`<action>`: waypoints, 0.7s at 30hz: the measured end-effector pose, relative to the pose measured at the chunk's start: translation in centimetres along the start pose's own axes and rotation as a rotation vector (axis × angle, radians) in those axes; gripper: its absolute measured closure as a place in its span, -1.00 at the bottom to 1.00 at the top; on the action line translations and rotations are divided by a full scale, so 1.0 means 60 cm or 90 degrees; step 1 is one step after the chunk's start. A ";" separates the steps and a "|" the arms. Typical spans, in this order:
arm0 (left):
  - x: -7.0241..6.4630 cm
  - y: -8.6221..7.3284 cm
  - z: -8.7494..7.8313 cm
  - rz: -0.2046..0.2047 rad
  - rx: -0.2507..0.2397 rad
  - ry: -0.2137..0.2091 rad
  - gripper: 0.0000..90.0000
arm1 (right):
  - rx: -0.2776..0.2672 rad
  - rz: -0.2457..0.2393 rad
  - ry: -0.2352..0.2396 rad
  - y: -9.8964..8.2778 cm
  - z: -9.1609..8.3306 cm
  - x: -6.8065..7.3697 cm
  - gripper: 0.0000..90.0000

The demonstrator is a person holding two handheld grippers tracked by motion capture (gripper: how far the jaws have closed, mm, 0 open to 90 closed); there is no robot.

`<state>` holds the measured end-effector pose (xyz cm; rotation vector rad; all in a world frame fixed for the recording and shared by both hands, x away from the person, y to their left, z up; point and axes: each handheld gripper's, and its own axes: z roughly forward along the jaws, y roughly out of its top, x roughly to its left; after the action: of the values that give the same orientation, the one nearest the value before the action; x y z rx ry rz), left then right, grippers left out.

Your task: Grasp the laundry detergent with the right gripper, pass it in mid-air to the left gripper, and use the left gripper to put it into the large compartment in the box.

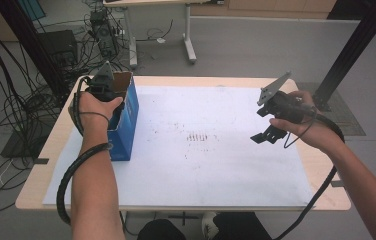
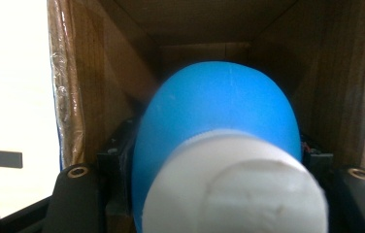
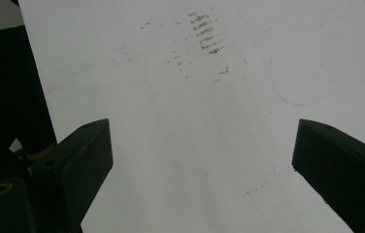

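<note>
Left gripper (image 1: 107,90) reaches into the blue box (image 1: 126,125) at the table's (image 1: 36,192) left edge, clamped on a blue bottle (image 2: 219,102) (white cap); right gripper (image 1: 266,134) hovers wide open near the right edge

Even daylight, soft faint shadows, low resolution, blurred blue bottle (image 2: 217,111) close to lens

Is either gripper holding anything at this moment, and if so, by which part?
The left gripper holds a blue bottle with a white cap inside the open blue box, jaws clamping its body. The right gripper holds nothing.
</note>
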<state>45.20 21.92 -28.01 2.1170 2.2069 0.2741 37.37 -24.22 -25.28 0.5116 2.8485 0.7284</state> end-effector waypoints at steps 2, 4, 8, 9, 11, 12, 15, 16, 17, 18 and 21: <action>0.000 0.000 0.000 0.001 -0.001 -0.003 -0.22 | -0.001 0.001 0.000 0.000 0.000 0.000 -0.83; 0.000 0.000 0.000 0.001 0.000 -0.004 -0.23 | 0.000 0.000 0.000 0.000 0.000 0.000 -0.83; 0.002 -0.001 -0.004 0.002 -0.004 -0.004 -0.29 | 0.000 -0.001 0.001 0.002 -0.001 0.001 -0.83; 0.002 -0.001 -0.004 0.002 -0.004 -0.004 -0.30 | 0.000 -0.001 0.001 0.002 -0.001 0.001 -0.83; 0.003 -0.001 -0.008 0.001 -0.008 -0.004 -0.30 | 0.000 -0.003 0.000 0.004 -0.002 0.002 -0.83; 0.003 -0.001 -0.010 0.002 -0.009 -0.002 -0.30 | 0.000 -0.003 0.000 0.004 -0.002 0.002 -0.83; 0.003 -0.002 -0.016 0.002 -0.014 0.001 -0.31 | -0.003 -0.005 -0.001 0.006 -0.004 0.003 -0.83; 0.003 -0.003 -0.018 0.001 -0.016 0.001 -0.31 | -0.003 -0.006 -0.001 0.008 -0.005 0.004 -0.83; 0.003 -0.003 -0.021 0.002 -0.018 0.001 -0.31 | -0.003 -0.006 -0.001 0.008 -0.005 0.004 -0.83; 0.004 -0.004 -0.023 0.003 -0.018 0.002 -0.32 | -0.004 -0.008 -0.001 0.009 -0.005 0.004 -0.83; 0.004 -0.007 -0.032 0.006 -0.020 0.008 -0.36 | -0.005 -0.010 0.000 0.012 -0.006 0.007 -0.83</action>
<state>44.47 22.00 -26.21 2.1159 2.1861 0.3209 37.12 -23.63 -24.62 0.4871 2.8449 0.7371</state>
